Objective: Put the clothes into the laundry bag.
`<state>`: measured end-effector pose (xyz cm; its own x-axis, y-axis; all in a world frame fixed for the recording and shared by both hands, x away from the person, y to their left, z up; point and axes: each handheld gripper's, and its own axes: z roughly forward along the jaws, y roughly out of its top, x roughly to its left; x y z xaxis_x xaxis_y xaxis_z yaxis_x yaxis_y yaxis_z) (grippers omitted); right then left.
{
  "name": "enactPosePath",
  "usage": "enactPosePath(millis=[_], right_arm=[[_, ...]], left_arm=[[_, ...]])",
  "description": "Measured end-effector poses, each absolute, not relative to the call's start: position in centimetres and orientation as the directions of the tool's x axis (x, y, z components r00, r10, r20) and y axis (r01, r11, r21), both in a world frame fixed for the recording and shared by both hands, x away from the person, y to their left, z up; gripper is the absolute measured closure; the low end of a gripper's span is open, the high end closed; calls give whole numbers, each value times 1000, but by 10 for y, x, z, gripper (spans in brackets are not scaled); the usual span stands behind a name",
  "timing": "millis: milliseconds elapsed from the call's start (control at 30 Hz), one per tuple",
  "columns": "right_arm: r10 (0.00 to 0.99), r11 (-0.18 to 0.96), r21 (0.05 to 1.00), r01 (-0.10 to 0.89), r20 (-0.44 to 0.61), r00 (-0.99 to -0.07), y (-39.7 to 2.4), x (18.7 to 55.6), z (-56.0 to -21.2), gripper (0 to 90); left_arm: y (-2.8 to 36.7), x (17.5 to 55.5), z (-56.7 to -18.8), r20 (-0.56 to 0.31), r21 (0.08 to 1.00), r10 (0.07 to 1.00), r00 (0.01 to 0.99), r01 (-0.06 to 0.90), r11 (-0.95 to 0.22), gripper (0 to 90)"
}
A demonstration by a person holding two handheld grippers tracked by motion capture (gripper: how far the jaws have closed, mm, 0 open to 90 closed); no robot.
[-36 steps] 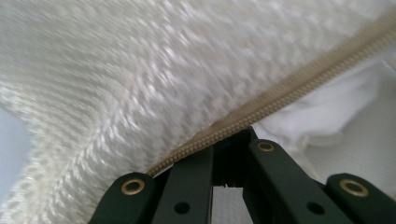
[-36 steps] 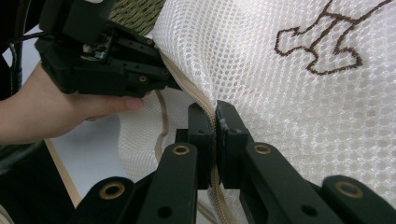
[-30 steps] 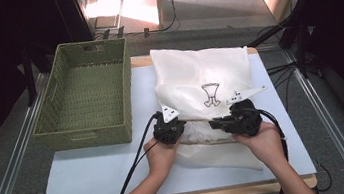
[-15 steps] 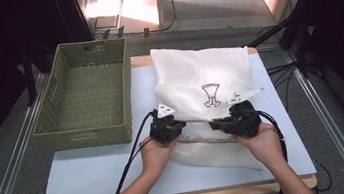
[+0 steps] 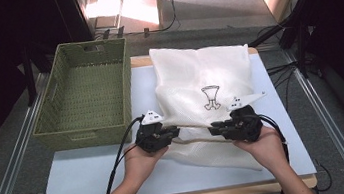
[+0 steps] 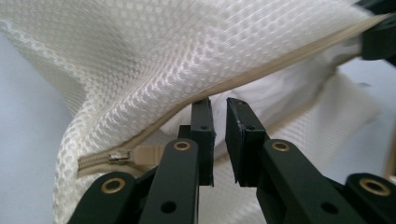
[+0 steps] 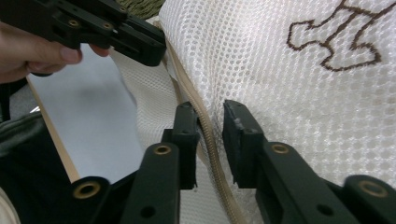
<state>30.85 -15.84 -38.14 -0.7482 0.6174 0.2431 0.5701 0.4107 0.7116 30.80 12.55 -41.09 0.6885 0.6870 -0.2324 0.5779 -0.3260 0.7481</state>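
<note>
Nearest the person, both hands rest over the front half of the bench [image 5: 95, 180], each holding one claw. The left claw [image 5: 174, 133] and the right claw [image 5: 213, 131] point toward each other along the zippered mouth of a white mesh laundry bag [image 5: 202, 75].

Left claw: its jaws have just been opening. In the left gripper view the pads stand apart with a narrow gap, and the zipper seam [image 6: 261, 70] passes above and beyond them, not clamped. State: released.

Right claw: its jaws have also just been opening. In the right gripper view the beige zipper tape [image 7: 205, 135] runs through the gap between the pads without being pressed. State: released.

The bag lies flat on the bench, mouth toward the person, closed end at the far edge, an embroidered brown emblem [image 5: 210, 97] near its middle. The metal zipper pull [image 6: 116, 157] sits at the bag's corner near the left claw.

Handling, as judged: the mesh is light, limp and will sag and fold when lifted. The reinforced zipper tape is the firmest place to grip.

Farther left stands a green woven basket [image 5: 86, 133], just beside the bag.
</note>
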Motion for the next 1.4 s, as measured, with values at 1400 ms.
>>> enactPosePath(millis=[1400], right_arm=[[591,398,772,496,198,-782,-135,284,-358,617]], left_arm=[[206,287,-411,-210,716,746,633,618,-323,480]])
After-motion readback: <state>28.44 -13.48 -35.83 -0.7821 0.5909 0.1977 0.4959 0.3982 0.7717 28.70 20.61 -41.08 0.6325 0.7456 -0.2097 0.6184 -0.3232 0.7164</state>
